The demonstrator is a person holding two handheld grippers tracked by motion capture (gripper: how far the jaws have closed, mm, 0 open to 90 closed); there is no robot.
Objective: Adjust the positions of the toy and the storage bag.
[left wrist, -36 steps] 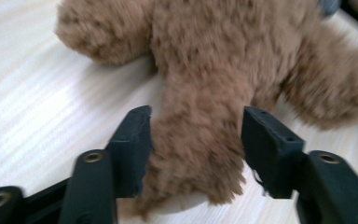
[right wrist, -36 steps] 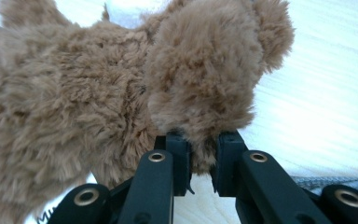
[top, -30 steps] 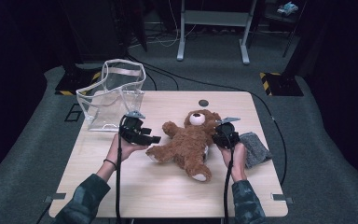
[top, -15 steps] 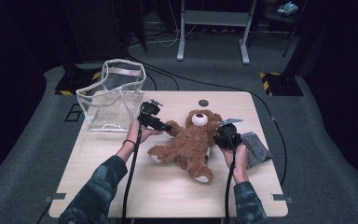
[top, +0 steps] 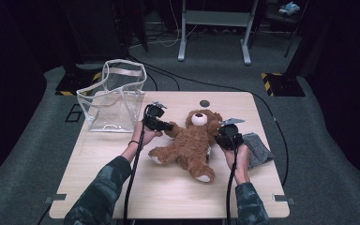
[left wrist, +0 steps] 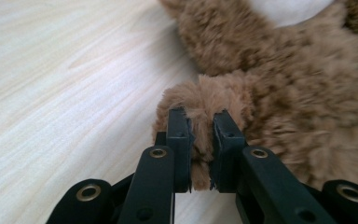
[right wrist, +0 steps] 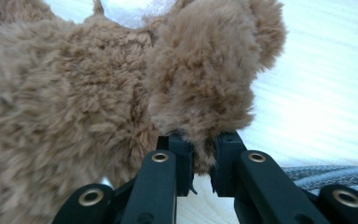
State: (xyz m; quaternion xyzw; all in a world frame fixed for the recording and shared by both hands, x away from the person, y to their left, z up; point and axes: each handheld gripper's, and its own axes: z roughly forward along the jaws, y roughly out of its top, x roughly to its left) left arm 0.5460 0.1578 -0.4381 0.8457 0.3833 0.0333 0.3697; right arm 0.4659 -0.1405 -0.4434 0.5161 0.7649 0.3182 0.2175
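While the brown teddy bear (top: 191, 143) lies on its back in the middle of the wooden table (top: 122, 187), both grippers have got hold of it in the high view. Left gripper (top: 168, 126) is on the bear's arm on the bag side, right gripper (top: 218, 137) is on the other arm. A clear plastic tote bag (top: 112, 96) stands at the far left corner, and a grey knitted cloth (top: 257, 149) lies just beside the right hand.

Left gripper view: the left gripper's jaws have just been closing and now pinch a tuft of the bear's paw (left wrist: 200, 100) between them, the table right under it.

Right gripper view: jaws clamped narrow on the fuzzy end of the bear's other paw (right wrist: 200, 93), with the grey cloth peeking in at the lower right.
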